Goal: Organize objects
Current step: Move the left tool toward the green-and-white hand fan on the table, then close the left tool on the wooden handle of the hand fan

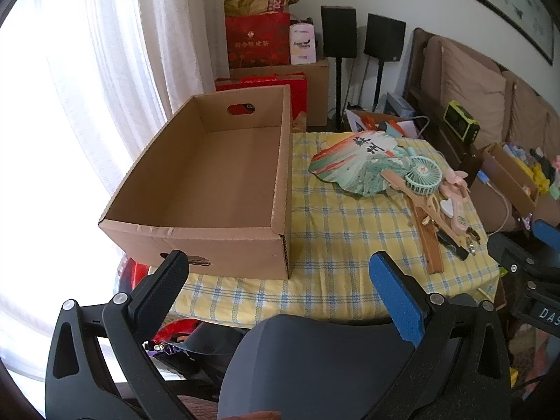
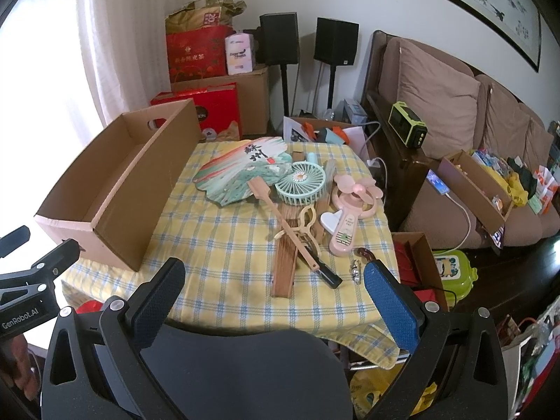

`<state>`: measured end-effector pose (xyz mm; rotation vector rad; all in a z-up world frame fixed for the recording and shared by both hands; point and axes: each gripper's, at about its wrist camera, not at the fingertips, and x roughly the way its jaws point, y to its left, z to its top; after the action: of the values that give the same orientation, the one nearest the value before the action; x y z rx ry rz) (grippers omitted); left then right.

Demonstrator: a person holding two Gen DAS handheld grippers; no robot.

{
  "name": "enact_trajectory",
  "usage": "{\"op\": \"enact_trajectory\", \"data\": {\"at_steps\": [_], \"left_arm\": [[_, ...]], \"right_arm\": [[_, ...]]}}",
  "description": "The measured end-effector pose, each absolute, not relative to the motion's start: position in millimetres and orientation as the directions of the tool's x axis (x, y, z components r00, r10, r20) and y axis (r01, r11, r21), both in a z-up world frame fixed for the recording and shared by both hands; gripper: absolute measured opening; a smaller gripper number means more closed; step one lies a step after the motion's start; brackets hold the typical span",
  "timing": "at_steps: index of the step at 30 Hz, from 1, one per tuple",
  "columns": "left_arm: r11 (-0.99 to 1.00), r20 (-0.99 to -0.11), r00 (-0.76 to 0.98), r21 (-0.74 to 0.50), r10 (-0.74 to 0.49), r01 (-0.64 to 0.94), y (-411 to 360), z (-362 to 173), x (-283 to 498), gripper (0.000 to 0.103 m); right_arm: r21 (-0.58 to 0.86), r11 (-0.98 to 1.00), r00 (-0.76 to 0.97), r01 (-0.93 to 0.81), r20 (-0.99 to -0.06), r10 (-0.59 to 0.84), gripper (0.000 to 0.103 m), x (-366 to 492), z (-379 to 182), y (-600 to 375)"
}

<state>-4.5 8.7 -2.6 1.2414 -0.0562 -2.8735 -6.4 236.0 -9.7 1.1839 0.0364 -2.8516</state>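
Both grippers, left gripper [image 1: 280, 273] and right gripper [image 2: 274, 280], hover spread and empty before the yellow checked tablecloth [image 2: 224, 245]. Nothing is packed yet: the open brown cardboard box [image 1: 217, 175] stands empty, well apart from the piled fans [image 2: 276, 189]. Next probably comes pinching the nearest wooden fan handle [image 2: 280, 217].

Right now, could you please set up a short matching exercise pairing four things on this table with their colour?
Things:
1. cardboard box
2. round handheld fan
3. heart-bladed handheld fan
4. tablecloth

Colours:
A. pink
B. yellow with blue checks
C. plain brown
D. mint green

Pairs: 1-C, 2-D, 3-A, 4-B
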Motion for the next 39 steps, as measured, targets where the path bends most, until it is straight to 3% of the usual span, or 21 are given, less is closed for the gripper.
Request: {"op": "enact_trajectory", "data": {"at_steps": [14, 20, 26, 29, 36, 39], "left_arm": [[-0.995, -0.726, -0.686, 0.029, 0.045, -0.095, 24.3, -6.9, -16.5, 0.103], [-0.99, -0.72, -0.69, 0.039, 0.066, -0.135, 31.7, -10.5, -24.1, 0.102], [-0.985, -0.737, -0.667, 0.013, 0.108, -0.174, 39.7, -19.2, -35.2, 0.097], [-0.98, -0.75, -0.645, -0.018, 0.145, -0.2, 44.8, -24.1, -41.5, 0.094], [-0.957, -0.771, -0.581, -0.129, 0.261, -0.258, 63.0, -35.0, -60.5, 0.081], [-0.944, -0.779, -0.544, -0.192, 0.314, -0.269, 71.2, -41.0, -76.4, 0.078]], "right_arm": [[-0.028, -0.998, -0.702, 0.048, -0.712, -0.014, 0.103, -21.2, -12.2, 256.0], [0.089, -0.995, -0.68, 0.052, -0.726, -0.101, 0.103, -36.7, -11.8, 284.5], [0.089, -0.996, -0.675, 0.013, -0.734, -0.074, 0.103, -49.2, -16.8, 307.5], [0.093, -0.996, -0.67, -0.001, -0.739, -0.068, 0.099, -53.8, -22.0, 317.2], [0.132, -0.991, -0.648, 0.001, -0.755, -0.101, 0.074, -66.6, -38.0, 334.9], [0.128, -0.992, -0.636, 0.022, -0.763, -0.113, 0.068, -70.9, -46.0, 333.2]]}}
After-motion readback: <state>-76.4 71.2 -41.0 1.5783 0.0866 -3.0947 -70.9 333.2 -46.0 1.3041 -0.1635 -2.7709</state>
